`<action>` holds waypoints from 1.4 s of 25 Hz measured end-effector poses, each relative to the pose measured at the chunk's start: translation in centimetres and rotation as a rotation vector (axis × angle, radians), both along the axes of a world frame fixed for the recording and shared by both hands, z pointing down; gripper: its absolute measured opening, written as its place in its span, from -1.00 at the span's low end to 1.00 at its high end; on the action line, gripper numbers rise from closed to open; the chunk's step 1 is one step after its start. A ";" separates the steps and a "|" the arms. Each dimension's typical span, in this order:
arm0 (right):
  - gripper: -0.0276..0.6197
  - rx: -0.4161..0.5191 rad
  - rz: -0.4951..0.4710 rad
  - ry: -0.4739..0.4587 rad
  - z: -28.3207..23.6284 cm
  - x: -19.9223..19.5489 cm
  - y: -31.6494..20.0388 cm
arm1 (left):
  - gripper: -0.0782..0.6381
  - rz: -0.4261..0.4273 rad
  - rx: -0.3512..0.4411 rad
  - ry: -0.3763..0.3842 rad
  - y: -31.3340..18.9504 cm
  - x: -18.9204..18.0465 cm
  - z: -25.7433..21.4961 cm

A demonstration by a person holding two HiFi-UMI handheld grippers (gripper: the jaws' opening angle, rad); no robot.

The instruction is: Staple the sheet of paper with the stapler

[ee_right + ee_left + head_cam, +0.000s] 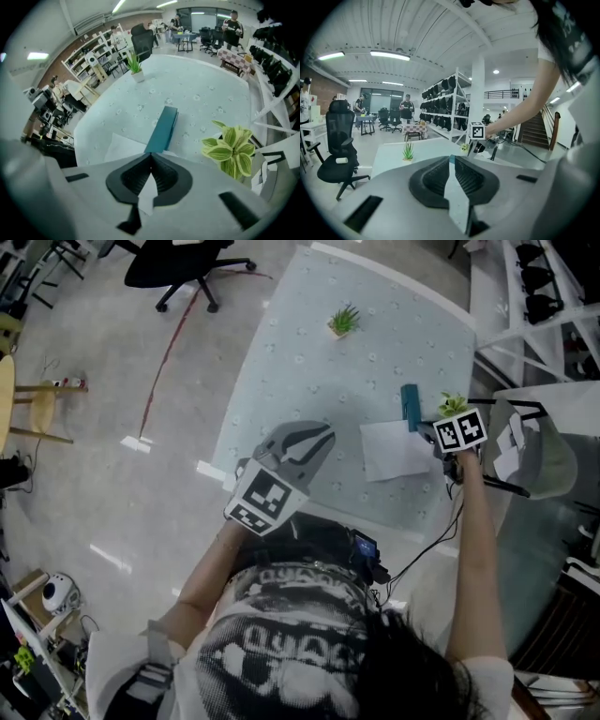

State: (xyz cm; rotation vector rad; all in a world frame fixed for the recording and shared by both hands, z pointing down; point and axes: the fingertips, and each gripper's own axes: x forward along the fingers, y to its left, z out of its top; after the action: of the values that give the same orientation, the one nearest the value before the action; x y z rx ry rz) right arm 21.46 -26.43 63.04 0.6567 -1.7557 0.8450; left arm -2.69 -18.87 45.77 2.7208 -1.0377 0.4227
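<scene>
Closed, empty right gripper (151,154) hung at the stapler (161,129), which ran lengthwise away; only the head view showed the closed left gripper (323,435) off the paper (394,451).

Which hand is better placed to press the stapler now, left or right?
Right. The right gripper, jaws shut, points down at the near end of the stapler, by the sheet of paper. The left gripper hangs near the front edge of the table, away from both.

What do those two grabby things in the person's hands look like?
The left tool and right tool are smooth grey shells with black ribbed pads. Each carries a cube of black-and-white square markers. A black cable trails from the right one. The sleeves are short and white.
</scene>
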 end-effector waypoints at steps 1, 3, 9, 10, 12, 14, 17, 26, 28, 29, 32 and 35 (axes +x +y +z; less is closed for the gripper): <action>-0.91 0.031 0.042 -0.025 -0.6 -0.1 -0.1 | -0.69 -0.003 0.002 -0.004 0.0 -0.5 -0.2; -0.91 0.104 0.125 -0.059 -1.6 -0.1 -0.3 | -0.69 -0.003 0.004 -0.012 0.1 -1.2 -0.4; -0.91 0.315 0.229 -0.046 -3.4 -0.4 1.6 | -0.69 0.041 0.000 -0.008 1.1 -1.9 -0.9; -0.91 0.347 0.265 -0.065 -4.0 -0.7 2.1 | -0.69 0.059 -0.004 -0.010 1.3 -1.9 -0.7; -0.92 0.404 0.346 -0.119 -5.3 -1.4 3.2 | -0.69 0.095 -0.015 -0.021 1.7 -1.8 -0.2; -0.92 0.449 0.409 -0.169 -6.2 -2.3 4.6 | -0.69 0.123 -0.024 -0.029 2.0 -1.5 0.3; -0.92 0.491 0.463 -0.217 -6.8 -3.5 7.4 | -0.69 0.157 -0.017 -0.023 2.4 -0.4 0.4; -0.92 0.572 0.631 -0.359 -9.5 -5.6 15.3 | -0.69 0.240 -0.013 -0.027 6.2 3.8 0.0; -0.92 0.578 0.632 -0.385 -10.0 -5.8 17.2 | -0.69 0.227 -0.015 -0.032 7.3 4.4 0.0; -0.92 0.582 0.623 -0.392 -10.2 -5.8 18.1 | -0.69 0.216 -0.015 -0.034 7.8 4.7 0.0; -0.92 0.607 0.585 -0.399 -10.6 -5.4 20.7 | -0.69 0.181 -0.012 -0.040 9.9 5.4 -0.1; -0.92 0.625 0.557 -0.414 -11.4 -5.0 23.0 | -0.69 0.160 -0.007 -0.051 12.4 6.3 -0.5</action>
State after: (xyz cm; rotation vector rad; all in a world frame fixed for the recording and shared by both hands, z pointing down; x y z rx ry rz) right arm 16.47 -3.46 51.62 1.5204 -2.2804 0.8304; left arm 3.62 -6.48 45.27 2.8110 -0.8305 0.5228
